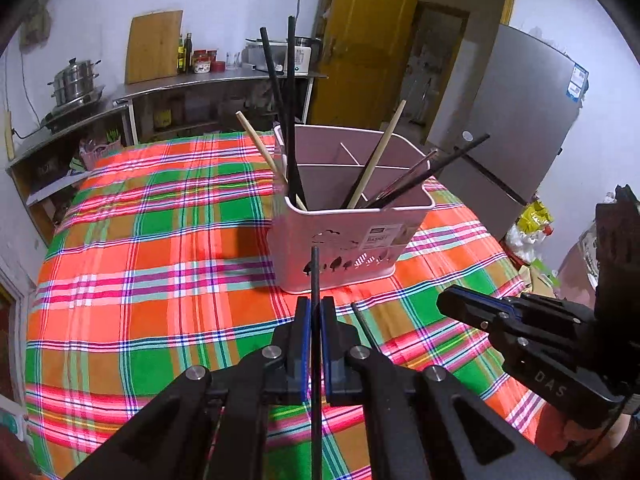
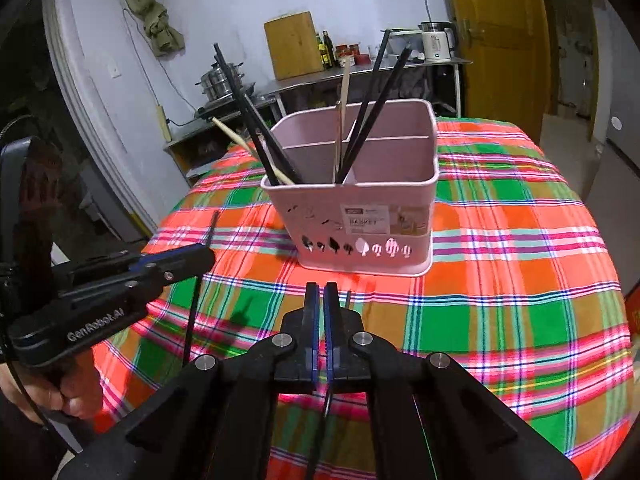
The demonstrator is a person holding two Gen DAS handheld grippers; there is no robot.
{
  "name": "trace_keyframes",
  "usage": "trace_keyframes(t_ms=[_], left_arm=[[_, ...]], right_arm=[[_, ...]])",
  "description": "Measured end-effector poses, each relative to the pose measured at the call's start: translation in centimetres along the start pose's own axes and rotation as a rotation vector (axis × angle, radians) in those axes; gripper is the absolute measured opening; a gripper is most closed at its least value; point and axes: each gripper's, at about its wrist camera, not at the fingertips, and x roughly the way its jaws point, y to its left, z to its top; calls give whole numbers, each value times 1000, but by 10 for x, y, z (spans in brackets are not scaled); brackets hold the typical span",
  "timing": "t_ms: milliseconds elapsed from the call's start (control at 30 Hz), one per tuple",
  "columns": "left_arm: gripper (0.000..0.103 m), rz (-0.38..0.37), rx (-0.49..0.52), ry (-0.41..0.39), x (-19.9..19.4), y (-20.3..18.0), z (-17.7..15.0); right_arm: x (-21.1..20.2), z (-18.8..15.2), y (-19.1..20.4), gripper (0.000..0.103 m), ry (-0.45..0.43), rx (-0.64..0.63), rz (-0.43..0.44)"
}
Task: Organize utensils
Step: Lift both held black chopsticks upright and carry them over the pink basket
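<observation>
Surface: a table under a plaid cloth [image 1: 160, 264] in orange, green and pink. Room, left to right in the left wrist view: a steel steamer pot [image 1: 76, 80] at 10 o'clock, a wooden board [image 1: 154, 46] leaning on the pale wall above a metal counter [image 1: 224, 80], a yellow door [image 1: 368, 40] at 12 o'clock, a grey refrigerator [image 1: 520, 128] at 2 o'clock. The pink basket [image 1: 344, 240] stands on the cloth just past centre, holding black and pale wooden chopsticks [image 1: 290, 120] that lean outward. The left gripper [image 1: 316, 304] at 6 o'clock has its jaws nearly together, pinching a black chopstick [image 1: 315, 272] that stands upright between the pads. The right gripper [image 2: 322, 292] has its jaws closed to a slit; a thin dark rod runs beneath them, and whether it is pinched I cannot tell. Only the right wrist view shows a kettle [image 2: 436, 44] at 1 o'clock, a hanging cloth [image 2: 156, 20] at 11 o'clock, and the hand [image 2: 48, 392] on the left gripper's handle
</observation>
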Motion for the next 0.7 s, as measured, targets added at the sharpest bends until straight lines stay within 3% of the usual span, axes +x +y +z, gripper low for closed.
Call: trace_keyframes(t_ms=[267, 700], left_arm=[[4, 11, -42, 94, 37, 13, -22], [5, 32, -60, 206, 80, 33, -41]], right_arm=[[32, -21, -6, 10, 107, 3, -13], [90, -33, -10, 10, 236, 2, -42]])
